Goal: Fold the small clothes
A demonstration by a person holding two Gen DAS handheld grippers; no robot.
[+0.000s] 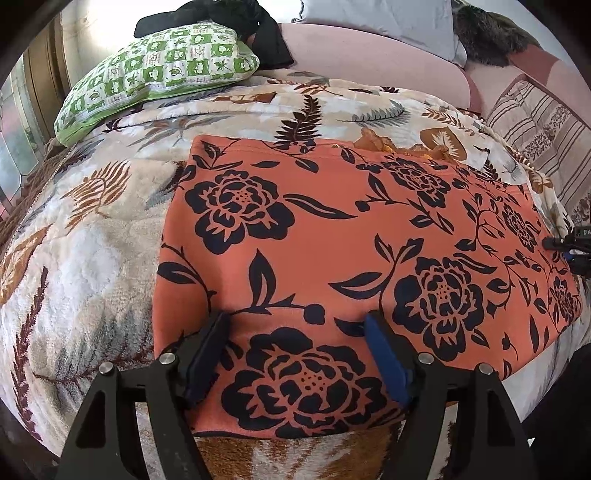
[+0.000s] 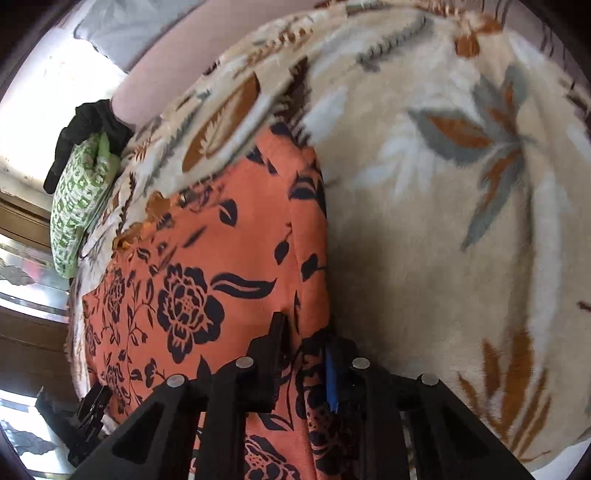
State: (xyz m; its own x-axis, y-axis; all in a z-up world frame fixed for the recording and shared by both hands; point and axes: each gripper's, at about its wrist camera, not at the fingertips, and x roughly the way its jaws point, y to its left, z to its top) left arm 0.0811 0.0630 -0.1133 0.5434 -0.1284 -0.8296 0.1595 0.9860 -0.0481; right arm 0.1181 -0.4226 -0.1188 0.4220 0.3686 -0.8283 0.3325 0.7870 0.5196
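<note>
An orange garment [image 1: 332, 236] with black flowers lies flat on a cream fleece blanket [image 1: 92, 240] with a leaf print. My left gripper [image 1: 295, 317] stands open over the garment's near edge, its fingers wide apart with flat cloth between them. In the right wrist view my right gripper [image 2: 304, 332] is shut on the garment [image 2: 207, 258] at its right-hand folded edge, with a ridge of cloth pinched between a black finger and a blue pad [image 2: 330, 376]. The right gripper [image 1: 569, 247] also shows at the far right of the left wrist view. The left gripper [image 2: 88, 413] shows at the lower left of the right wrist view.
A green checked pillow [image 1: 159, 74] with a black cloth [image 1: 229, 14] on it lies at the back left. A pink cushion [image 1: 369, 55] runs along the back, and a striped cushion [image 1: 535, 125] sits at the right. Bare blanket [image 2: 461, 221] stretches to the right of the garment.
</note>
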